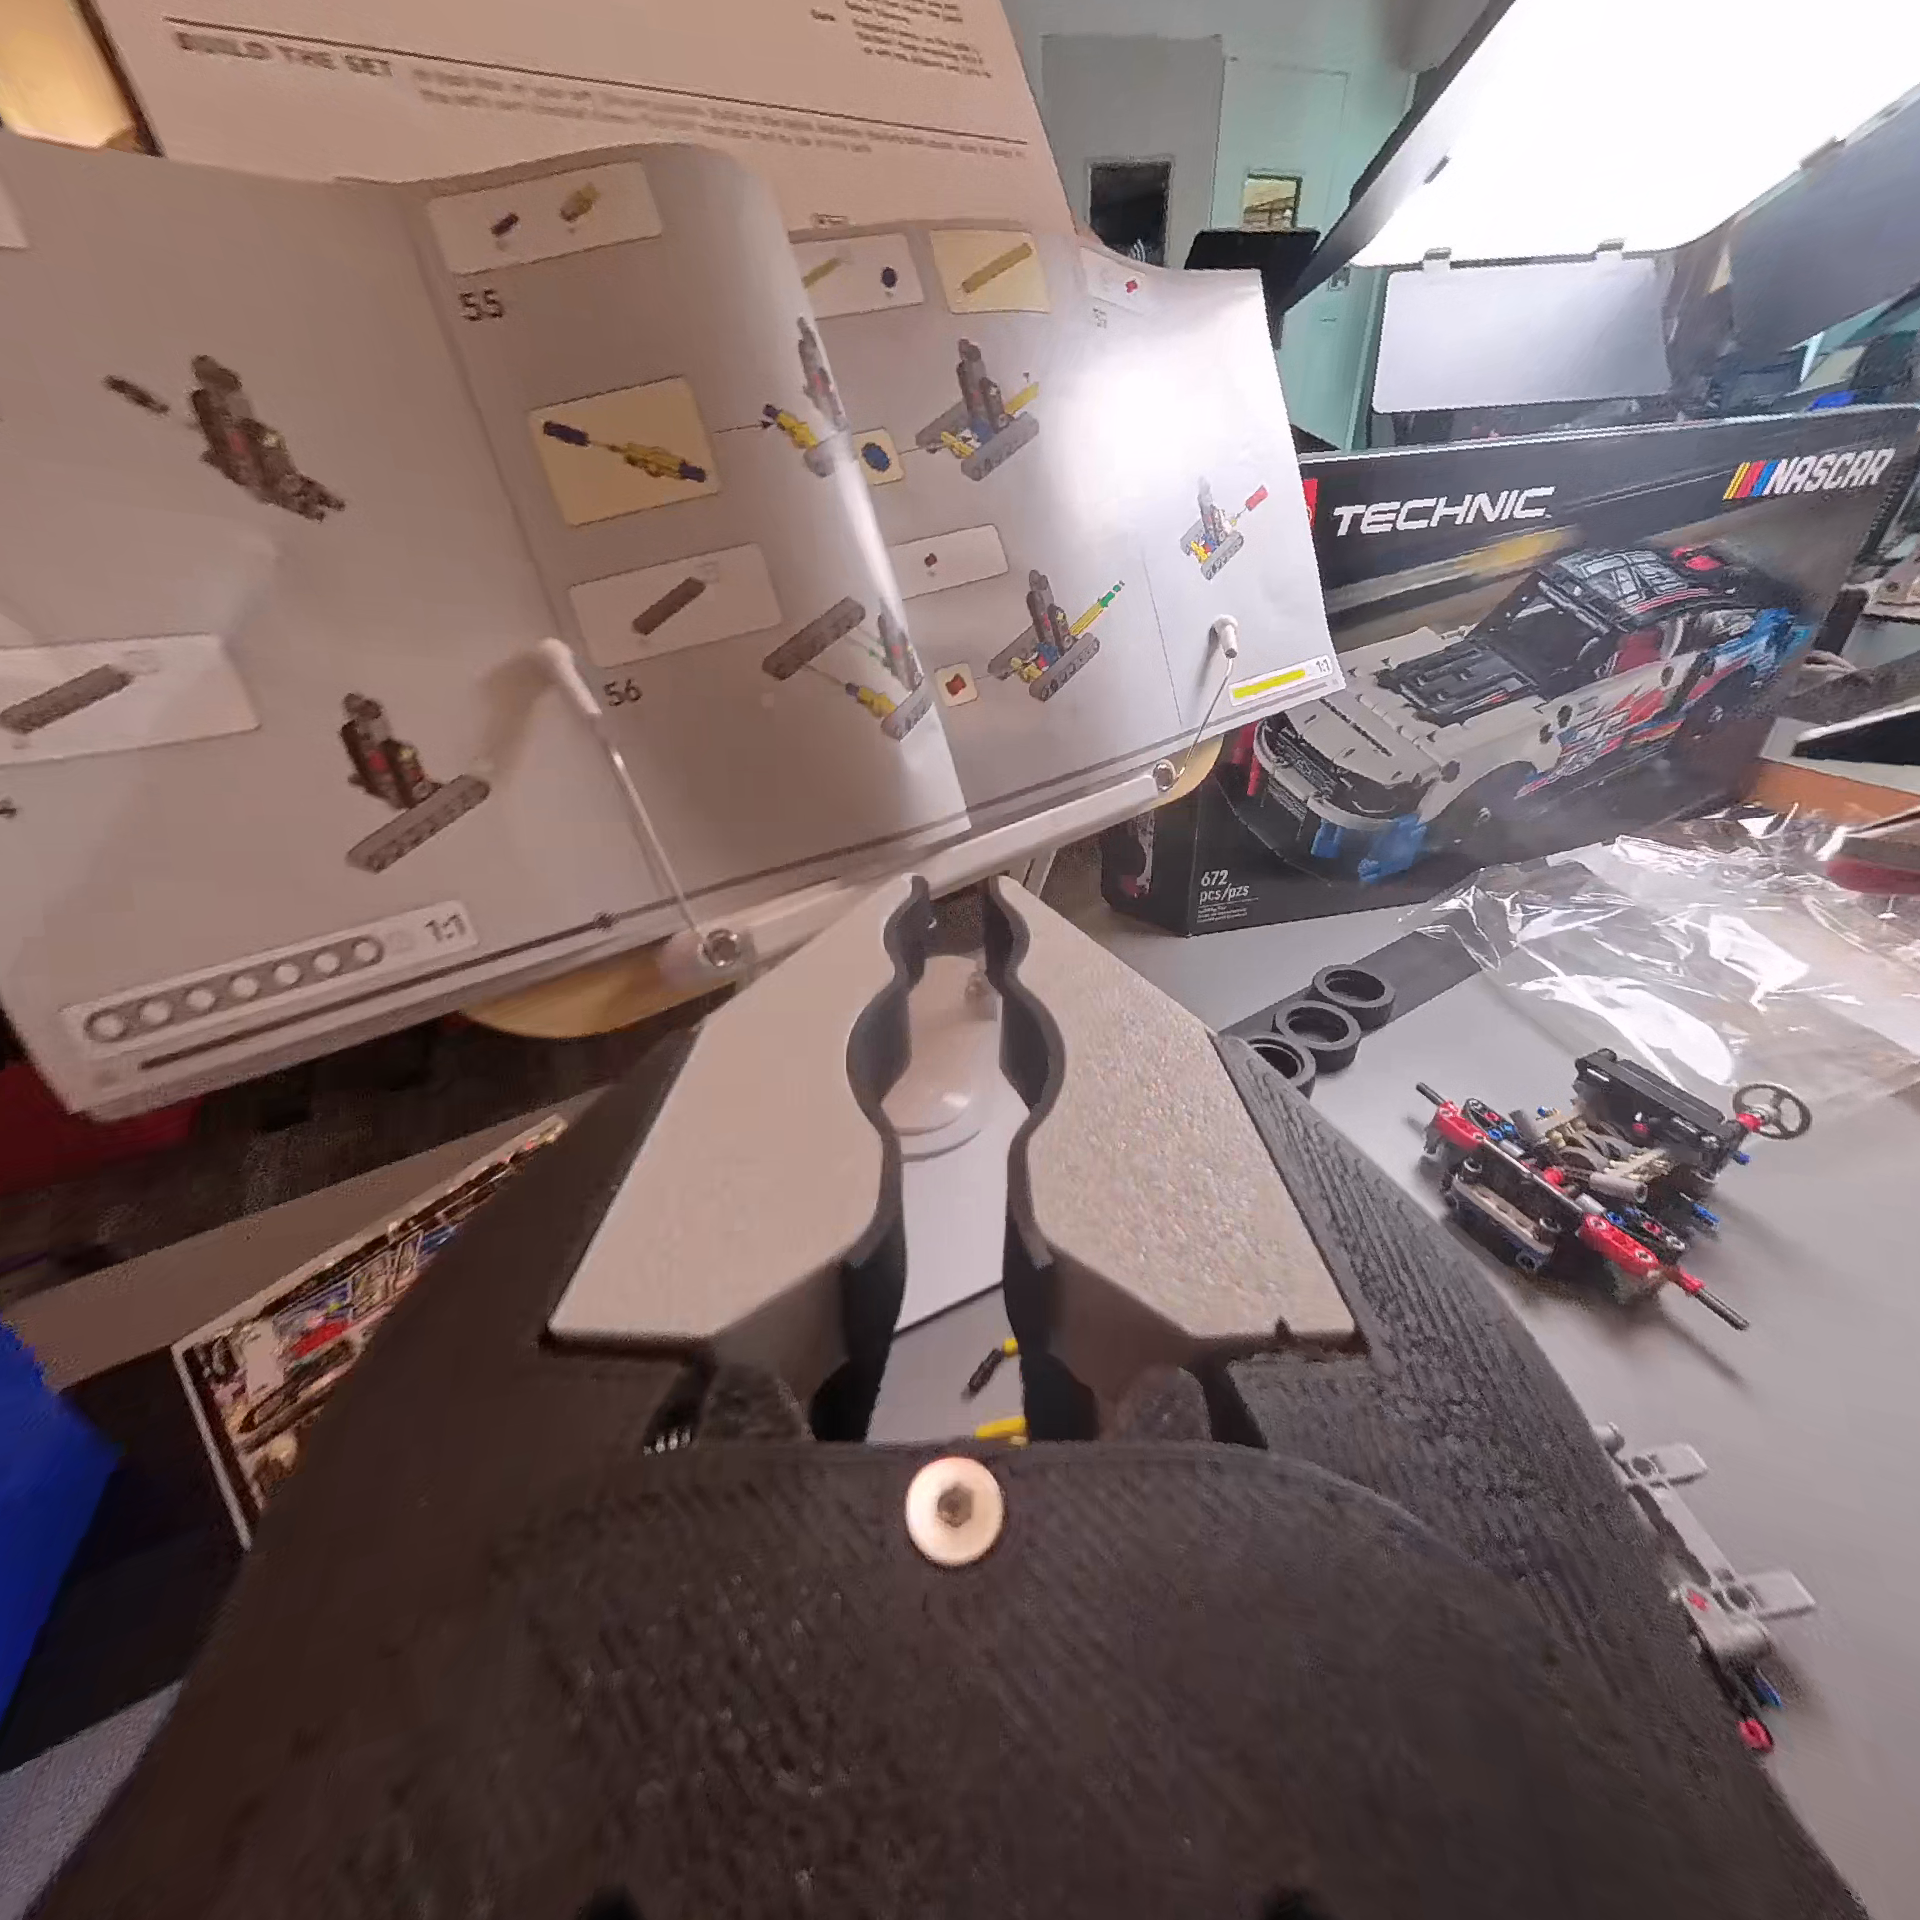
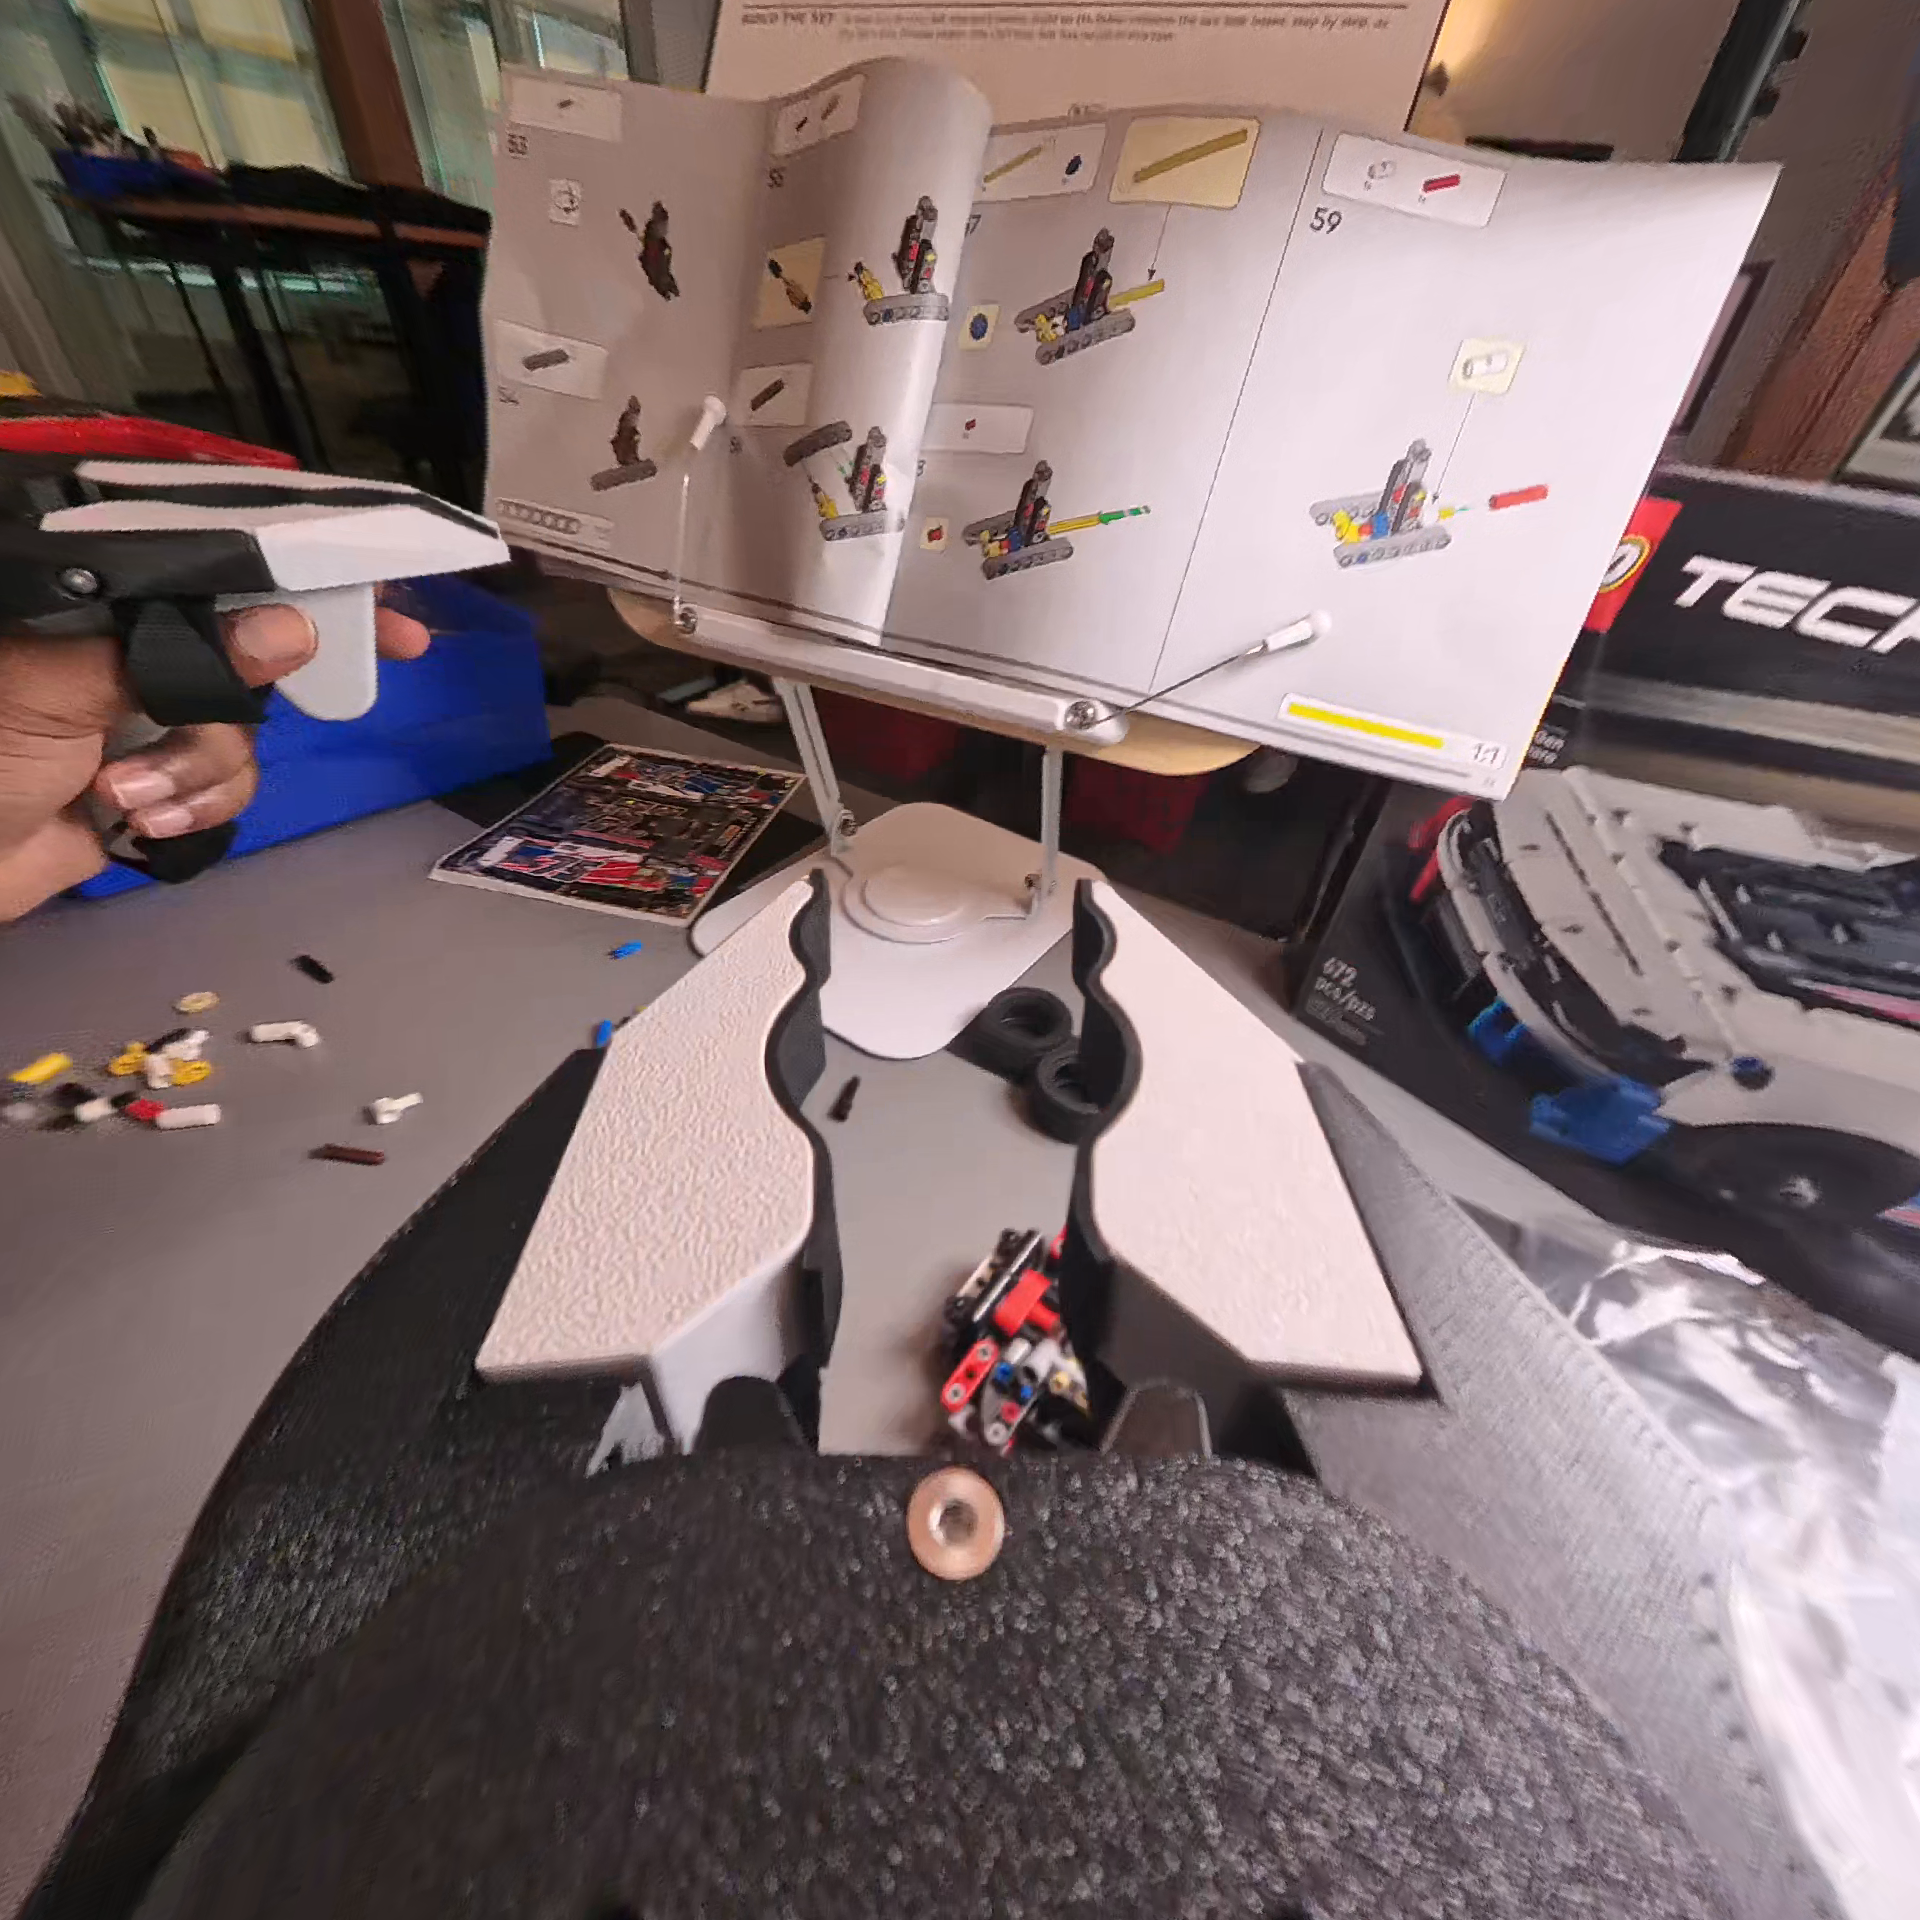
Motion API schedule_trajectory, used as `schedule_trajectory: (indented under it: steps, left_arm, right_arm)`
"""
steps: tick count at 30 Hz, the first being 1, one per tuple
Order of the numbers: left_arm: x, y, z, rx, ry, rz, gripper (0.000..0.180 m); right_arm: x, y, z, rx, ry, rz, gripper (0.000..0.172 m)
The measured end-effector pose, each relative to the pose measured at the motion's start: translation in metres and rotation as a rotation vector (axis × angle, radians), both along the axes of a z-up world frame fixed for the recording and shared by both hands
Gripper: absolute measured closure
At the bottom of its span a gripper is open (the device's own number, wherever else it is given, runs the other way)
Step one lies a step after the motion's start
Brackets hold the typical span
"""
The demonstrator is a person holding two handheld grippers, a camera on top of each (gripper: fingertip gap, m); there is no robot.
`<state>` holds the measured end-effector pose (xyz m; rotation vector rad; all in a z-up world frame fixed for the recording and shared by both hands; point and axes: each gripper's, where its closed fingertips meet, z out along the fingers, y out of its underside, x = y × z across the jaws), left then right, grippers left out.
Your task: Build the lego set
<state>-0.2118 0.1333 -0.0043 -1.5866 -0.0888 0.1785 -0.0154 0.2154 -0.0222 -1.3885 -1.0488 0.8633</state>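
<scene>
Grey desk (image 2: 260, 1299) cluttered with brick bits, an instruction booklet (image 2: 1195, 416) on a stand straight ahead of me. My right gripper (image 2: 951, 914) hangs wide apart and empty; my left gripper (image 1: 954, 902) is barely parted, just beneath the booklet's bottom edge.

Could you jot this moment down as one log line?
left gripper: slightly open, empty, near booklet stand | right gripper: open, empty, above tyres
</scene>
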Motion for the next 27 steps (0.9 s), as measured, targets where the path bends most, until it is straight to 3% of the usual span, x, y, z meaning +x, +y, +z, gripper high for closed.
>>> schedule_trajectory:
  steps: [5, 11, 15, 23, 27]
  left_arm:
    - [-0.015, -0.048, -0.005, 0.0, -0.024, 0.053, 0.159]
    - [-0.033, -0.075, -0.005, 0.059, -0.038, 0.1, 0.152]
    - [-0.044, -0.08, -0.01, 0.081, 0.003, 0.122, 0.15]
    - [-0.057, -0.083, -0.026, 0.124, 0.071, 0.181, 0.136]
    - [-0.063, -0.079, -0.021, 0.134, 0.047, 0.194, 0.148]
  right_arm:
    - [0.018, -0.037, -0.032, -0.092, 0.054, 0.031, 0.141]
    - [0.028, -0.039, -0.045, -0.047, 0.146, 0.018, 0.172]
    - [0.036, -0.038, -0.04, -0.029, 0.217, 0.023, 0.172]
    - [0.028, -0.056, -0.049, 0.15, 0.167, 0.044, 0.167]
    - [0.021, -0.062, -0.059, 0.194, 0.12, 0.062, 0.167]
